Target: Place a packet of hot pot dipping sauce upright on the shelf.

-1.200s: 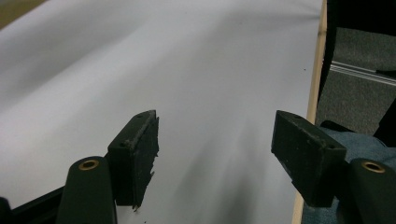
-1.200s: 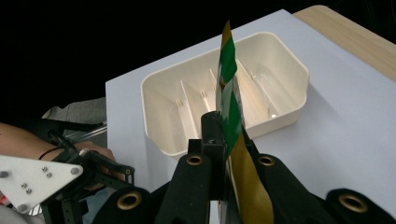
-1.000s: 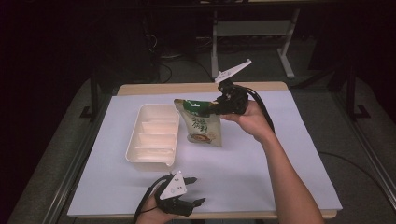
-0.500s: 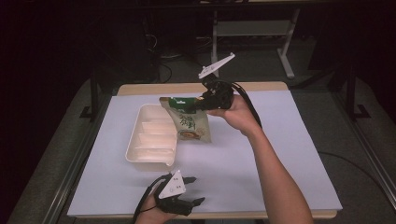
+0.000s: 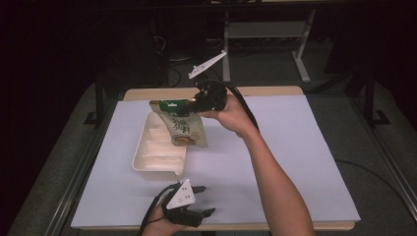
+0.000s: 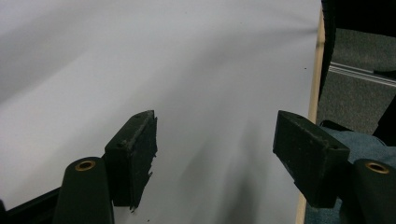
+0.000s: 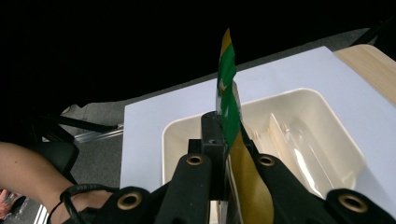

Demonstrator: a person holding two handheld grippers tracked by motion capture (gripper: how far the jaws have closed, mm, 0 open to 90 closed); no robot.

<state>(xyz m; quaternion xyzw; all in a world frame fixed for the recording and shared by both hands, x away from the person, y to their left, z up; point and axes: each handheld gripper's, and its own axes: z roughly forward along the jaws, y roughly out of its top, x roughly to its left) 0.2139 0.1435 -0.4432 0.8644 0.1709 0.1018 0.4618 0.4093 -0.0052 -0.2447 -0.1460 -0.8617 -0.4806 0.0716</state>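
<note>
A snack pouch (image 5: 184, 127) with a green top band hangs in the air above the right side of a cream divided tray (image 5: 153, 156). My right gripper (image 5: 196, 103) is shut on the pouch's green top edge. In the right gripper view the pouch (image 7: 229, 109) stands edge-on between the closed jaws, with the tray (image 7: 336, 123) beneath. My left gripper (image 5: 204, 200) rests near the table's front edge, its jaws wide apart; in the left gripper view nothing lies between the fingers (image 6: 135, 154).
A white sheet (image 5: 295, 147) covers the wooden table. The tray's compartments hold nothing. Dark floor, cables and a white frame (image 5: 265, 34) lie beyond the far edge.
My right gripper has carried the pouch leftward and slightly up, from right of the tray to over its right side. The left gripper has stayed put.
</note>
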